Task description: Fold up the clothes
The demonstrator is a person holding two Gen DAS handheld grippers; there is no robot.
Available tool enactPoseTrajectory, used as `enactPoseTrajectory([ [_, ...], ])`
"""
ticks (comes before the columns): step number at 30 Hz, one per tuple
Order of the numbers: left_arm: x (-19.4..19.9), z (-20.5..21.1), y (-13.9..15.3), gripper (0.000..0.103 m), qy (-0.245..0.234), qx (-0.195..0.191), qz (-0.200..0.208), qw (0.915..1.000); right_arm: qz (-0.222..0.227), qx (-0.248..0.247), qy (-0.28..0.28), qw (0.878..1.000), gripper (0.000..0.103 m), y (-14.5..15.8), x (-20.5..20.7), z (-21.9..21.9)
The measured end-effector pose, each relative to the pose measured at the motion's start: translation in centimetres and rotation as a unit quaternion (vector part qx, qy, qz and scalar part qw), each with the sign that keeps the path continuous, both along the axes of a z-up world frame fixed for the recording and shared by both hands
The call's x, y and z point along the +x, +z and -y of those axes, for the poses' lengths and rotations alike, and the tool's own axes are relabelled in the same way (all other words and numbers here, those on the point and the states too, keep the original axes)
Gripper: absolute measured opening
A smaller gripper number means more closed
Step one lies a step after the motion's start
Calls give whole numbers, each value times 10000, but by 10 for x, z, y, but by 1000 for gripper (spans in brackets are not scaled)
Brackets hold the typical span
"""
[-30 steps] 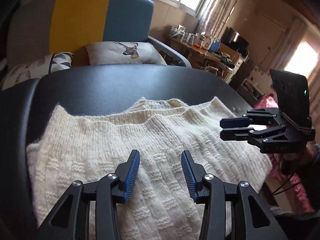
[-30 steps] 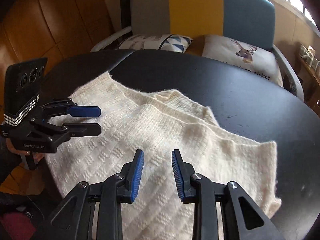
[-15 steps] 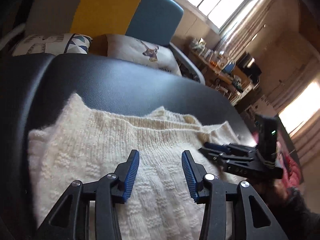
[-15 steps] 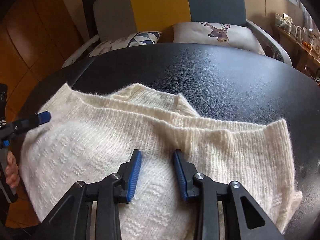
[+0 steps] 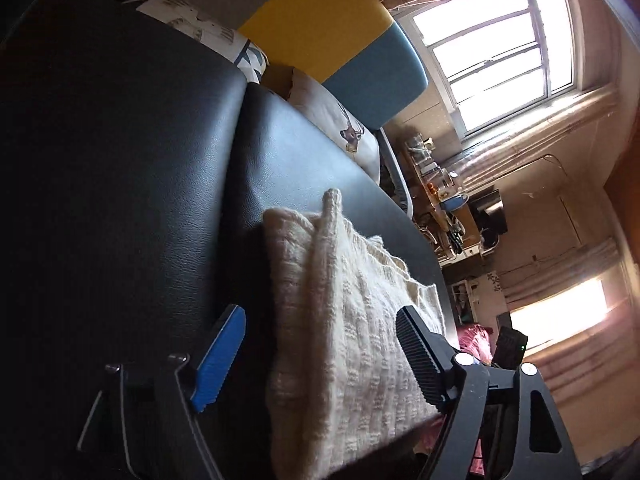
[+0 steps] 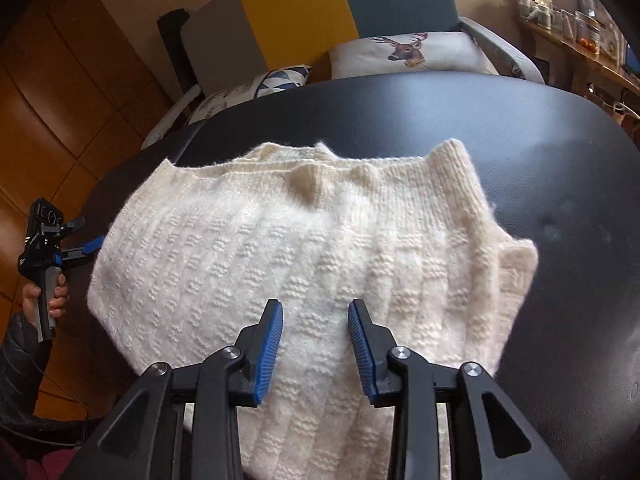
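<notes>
Right gripper [image 6: 316, 344] hovers over the cream sweater [image 6: 304, 240].

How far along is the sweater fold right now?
The cream sweater already lies doubled over on the black table, layered edges showing at its right side. Neither tongs grips it: the left tongs have just opened at its edge, the right tongs hover open above. Further folds remain.

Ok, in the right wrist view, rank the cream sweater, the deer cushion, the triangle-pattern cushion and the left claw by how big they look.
1. cream sweater
2. deer cushion
3. triangle-pattern cushion
4. left claw
The cushions sit farther from the camera, so true sizes stay unsure.
</notes>
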State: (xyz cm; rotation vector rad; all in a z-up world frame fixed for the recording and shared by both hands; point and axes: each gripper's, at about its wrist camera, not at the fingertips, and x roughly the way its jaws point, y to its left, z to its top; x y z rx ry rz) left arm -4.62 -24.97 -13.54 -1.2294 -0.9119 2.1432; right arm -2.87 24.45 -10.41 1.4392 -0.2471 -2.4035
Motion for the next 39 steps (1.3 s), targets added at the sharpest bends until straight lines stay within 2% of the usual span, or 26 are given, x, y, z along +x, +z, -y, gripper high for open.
enactPoseTrajectory([
  [5, -25, -31, -17, 87, -416, -191, 319, 9984, 102, 22, -165, 9998, 34, -7, -1, -11],
  [9, -32, -47, -16, 87, -585, -427, 188, 9972, 122, -99, -218, 9996, 35, -12, -3, -16],
  [16, -33, -60, -18, 85, -782, -211, 255, 9964, -36, -266, -152, 9995, 35, -17, 1, -20],
  [17, -33, -59, -19, 79, -709, -178, 305, 9969, -55, -304, -157, 9994, 35, -18, 2, -21],
  [18, -34, -58, -22, 39, -632, -182, 402, 9970, -69, -286, -130, 9995, 35, -17, 2, -21],
  [19, -34, -57, -25, 21, -565, -180, 471, 9971, -83, -264, -101, 9996, 35, -17, 3, -20],
  [21, -32, -57, -28, 20, -492, -198, 471, 9975, -110, -219, -42, 9997, 35, -17, 4, -19],
  [25, -27, -63, -16, 17, -321, -545, 409, 9972, -59, 28, 198, 9998, 35, -14, 0, -15],
  [28, -24, -60, -10, 17, -186, -457, 372, 9981, -6, 409, 551, 9976, 35, -1, -6, -11],
  [31, -18, -54, 0, 17, -114, -352, 250, 9990, -214, 904, 866, 9919, 35, 18, -9, -16],
  [34, -17, -50, 12, 17, -38, -295, 123, 9995, -225, 1223, 1282, 9839, 35, 27, -12, -18],
  [39, -17, -40, 28, 17, 59, -355, -2, 9994, -175, 1354, 1983, 9706, 35, 23, -17, -3],
])
